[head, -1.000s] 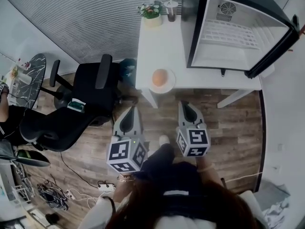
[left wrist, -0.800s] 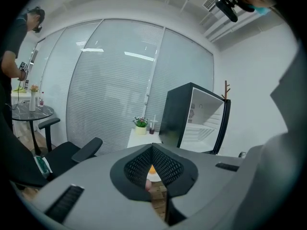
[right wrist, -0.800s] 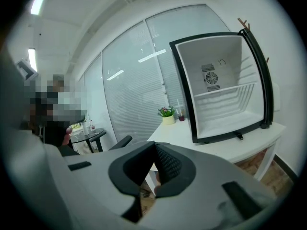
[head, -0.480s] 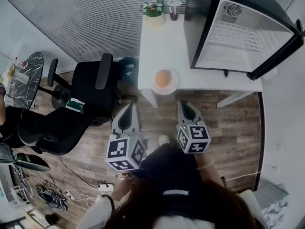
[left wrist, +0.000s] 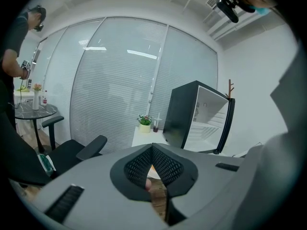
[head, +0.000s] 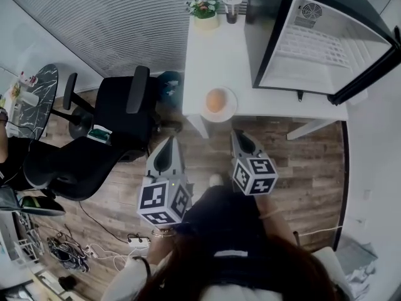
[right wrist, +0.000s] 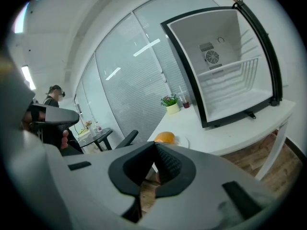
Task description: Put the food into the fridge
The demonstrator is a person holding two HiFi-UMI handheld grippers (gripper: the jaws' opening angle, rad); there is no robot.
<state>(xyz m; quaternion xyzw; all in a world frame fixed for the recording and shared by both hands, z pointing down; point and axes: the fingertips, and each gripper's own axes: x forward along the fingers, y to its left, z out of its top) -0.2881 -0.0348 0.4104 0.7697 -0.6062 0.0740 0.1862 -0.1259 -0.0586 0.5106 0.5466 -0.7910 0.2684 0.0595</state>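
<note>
At the far left edge a person (head: 7, 152) sits beside a dark round table (head: 45, 96). Right of that stands a black chair (head: 119, 115) on the wood floor (head: 313, 168).

The left claw (head: 165, 143) hangs over the floor, just right of the chair and near the table's (head: 210, 55) left leg, pointing toward the far side. In the left gripper view its jaws meet at the tips, closed with nothing gripped.

The white table carries a small plant (head: 203, 8) and a cup (head: 232, 8) with a straw at its far edge. The food (head: 215, 100), an orange rounded lump, sits on a white plate (head: 224, 113) at the table's near edge, left of the fridge (head: 326, 42) and apart from it. It looks about as wide as it is long, so I cannot tell a long axis or which way it points.

The right claw (head: 239, 134) is just near of the plate, over the floor, not touching the plate or the food, and points toward the far side. The right gripper view shows its jaws closed tip to tip and empty, with the food just beyond them.

The fridge stands on the table's right part. It is open, its white inside and wire shelf facing the near side.
</note>
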